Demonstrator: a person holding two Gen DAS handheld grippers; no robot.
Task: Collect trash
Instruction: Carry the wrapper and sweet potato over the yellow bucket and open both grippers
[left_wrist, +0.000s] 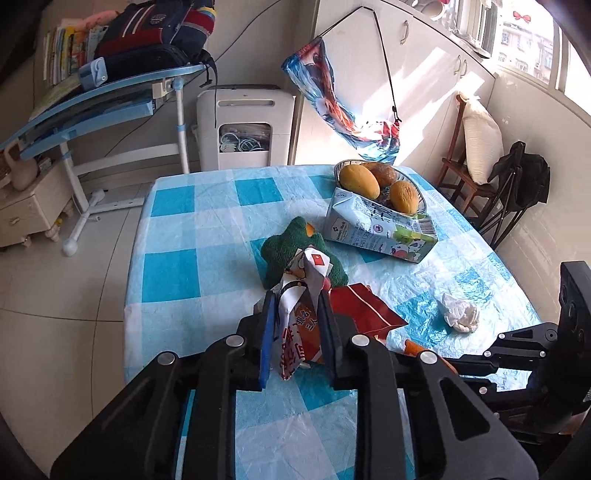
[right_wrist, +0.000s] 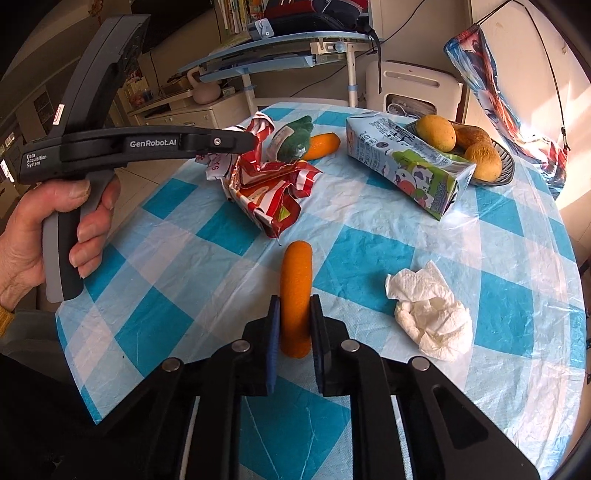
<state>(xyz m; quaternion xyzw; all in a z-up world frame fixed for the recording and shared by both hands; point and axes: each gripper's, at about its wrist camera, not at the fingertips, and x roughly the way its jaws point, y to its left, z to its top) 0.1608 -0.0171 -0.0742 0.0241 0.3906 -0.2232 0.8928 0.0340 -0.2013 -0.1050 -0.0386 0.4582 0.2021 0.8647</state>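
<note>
Sunlit room, blue-and-white checked tabletop (right_wrist: 369, 236) carrying the clutter. Left tool (left_wrist: 295, 325) is sitting near the tabletop's near edge, its blue pads pressing in on a crumpled white-and-orange wrapper (left_wrist: 299, 325) — narrow grip, wrapper standing up between the fingers. Red foil packet (left_wrist: 364, 308) is lying just beside it, touching or nearly so. Green plush toy (left_wrist: 280, 251) is resting just behind the wrapper, toward the middle. Right tool (right_wrist: 293, 328) is clamping an orange carrot-like piece (right_wrist: 295, 280) close to the near edge — pads tight on both sides. Crumpled tissue (right_wrist: 430, 314) is lying apart from it, toward the right edge. Milk carton (right_wrist: 410, 166) is lying on its side near the far right corner, leaning against the fruit basket (right_wrist: 506, 170). A hand (right_wrist: 44, 229) is gripping the left tool's handle.
</note>
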